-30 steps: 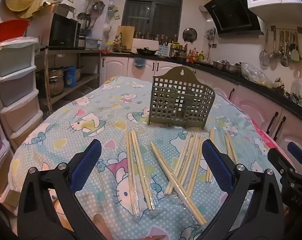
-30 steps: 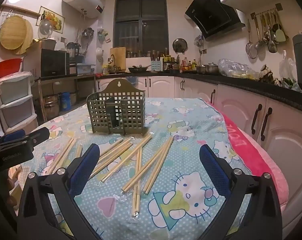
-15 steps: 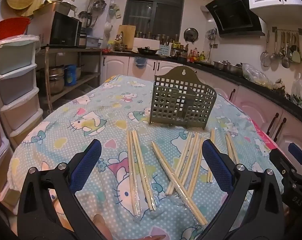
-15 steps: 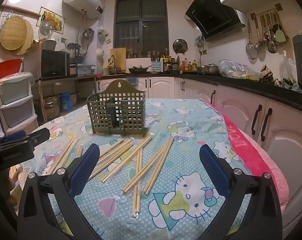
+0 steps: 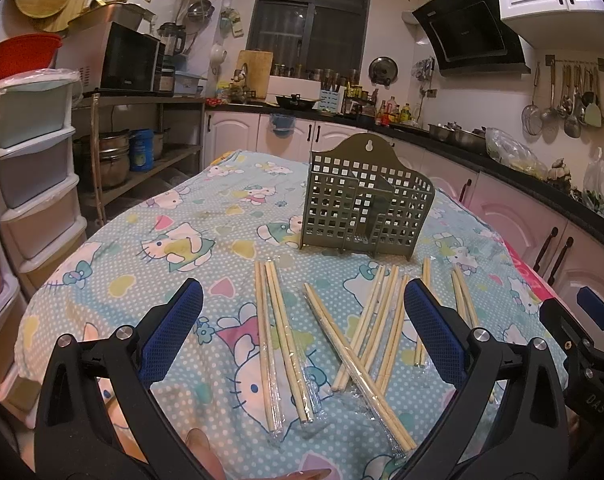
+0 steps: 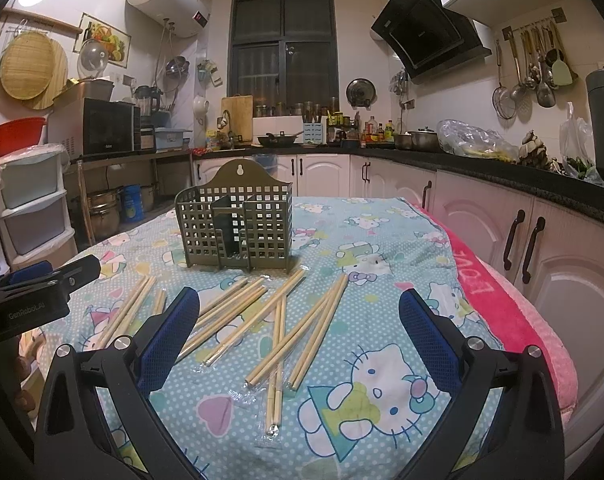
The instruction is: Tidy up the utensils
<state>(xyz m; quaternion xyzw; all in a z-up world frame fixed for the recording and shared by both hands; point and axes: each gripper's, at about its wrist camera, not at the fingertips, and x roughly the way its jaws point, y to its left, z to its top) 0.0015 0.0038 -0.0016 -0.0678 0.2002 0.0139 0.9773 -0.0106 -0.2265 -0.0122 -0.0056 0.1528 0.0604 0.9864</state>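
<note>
Several pairs of wooden chopsticks in clear wrappers (image 5: 365,328) (image 6: 280,320) lie scattered on the Hello Kitty tablecloth (image 5: 162,248). An olive-green perforated utensil holder (image 5: 363,210) (image 6: 238,228) stands upright behind them, empty as far as I can see. My left gripper (image 5: 302,328) is open and empty, held above the near chopsticks. My right gripper (image 6: 300,328) is open and empty, also above chopsticks. Each gripper shows at the edge of the other's view: the right one in the left wrist view (image 5: 593,332), the left one in the right wrist view (image 6: 42,284).
Plastic drawer units (image 5: 26,184) stand left of the table. Kitchen counters with white cabinets (image 6: 501,216) run along the back and right. A pink towel (image 6: 501,292) covers the table's right edge. A metal shelf with pots (image 5: 118,152) stands at the back left.
Both grippers have shifted only slightly. The chopsticks and the holder have not moved.
</note>
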